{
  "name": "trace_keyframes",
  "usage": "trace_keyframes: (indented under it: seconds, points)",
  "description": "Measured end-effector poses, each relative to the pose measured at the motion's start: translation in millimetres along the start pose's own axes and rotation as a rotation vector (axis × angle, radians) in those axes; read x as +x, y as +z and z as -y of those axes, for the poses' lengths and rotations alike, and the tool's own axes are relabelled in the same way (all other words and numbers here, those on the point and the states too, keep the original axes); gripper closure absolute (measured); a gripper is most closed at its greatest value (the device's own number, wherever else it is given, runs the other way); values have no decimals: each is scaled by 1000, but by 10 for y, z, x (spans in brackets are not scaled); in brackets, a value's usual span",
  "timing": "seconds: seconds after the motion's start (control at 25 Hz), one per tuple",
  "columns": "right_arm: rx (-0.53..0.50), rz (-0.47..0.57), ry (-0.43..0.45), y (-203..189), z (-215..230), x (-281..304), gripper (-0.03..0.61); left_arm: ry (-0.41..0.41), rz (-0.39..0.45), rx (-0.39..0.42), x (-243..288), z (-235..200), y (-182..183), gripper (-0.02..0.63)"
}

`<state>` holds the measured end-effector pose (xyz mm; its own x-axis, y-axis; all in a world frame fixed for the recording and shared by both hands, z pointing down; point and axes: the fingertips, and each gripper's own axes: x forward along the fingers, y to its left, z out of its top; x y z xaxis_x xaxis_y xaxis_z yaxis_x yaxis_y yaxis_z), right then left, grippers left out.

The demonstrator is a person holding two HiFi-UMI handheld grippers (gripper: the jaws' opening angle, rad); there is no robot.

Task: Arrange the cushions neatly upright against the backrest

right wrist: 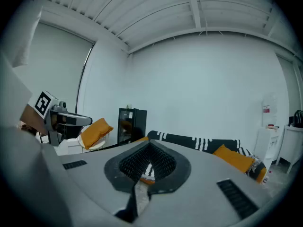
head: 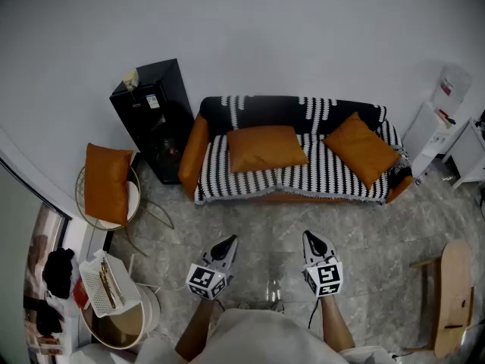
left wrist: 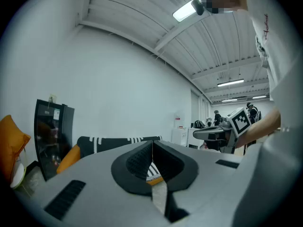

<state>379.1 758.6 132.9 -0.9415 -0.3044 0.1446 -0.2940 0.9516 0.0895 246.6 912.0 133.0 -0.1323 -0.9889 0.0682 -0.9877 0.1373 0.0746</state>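
Observation:
A sofa (head: 250, 182) with a black-and-white striped cover stands against the far wall. One orange cushion (head: 265, 148) lies flat on its left seat. A second orange cushion (head: 361, 149) leans tilted at the right, also the orange cushion (right wrist: 233, 158) in the right gripper view. A third orange cushion (head: 106, 182) stands on a round chair (head: 133, 202) at the left. My left gripper (head: 226, 244) and right gripper (head: 314, 240) hang side by side over the floor, well short of the sofa, both shut with nothing between the jaws.
A black cabinet (head: 153, 117) stands left of the sofa. White shelving (head: 436, 135) fills the right corner. A wooden chair (head: 451, 298) sits at the near right, and a round stand with a white basket (head: 106, 287) at the near left. Marbled floor lies between me and the sofa.

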Motion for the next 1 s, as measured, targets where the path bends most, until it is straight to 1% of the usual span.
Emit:
trace_keyframes:
  seconds: [0.4,0.6,1.0]
  points:
    - [9,-8,28,-103,183,-162,549,22,-3,2,110,245,3,584]
    - [43,23,48,-108,297,-239,549,33,-5,5,151,402,-22,584]
    - [26,4,68,-263,441,-311,549,36,-17,-7,286,608,-154,584]
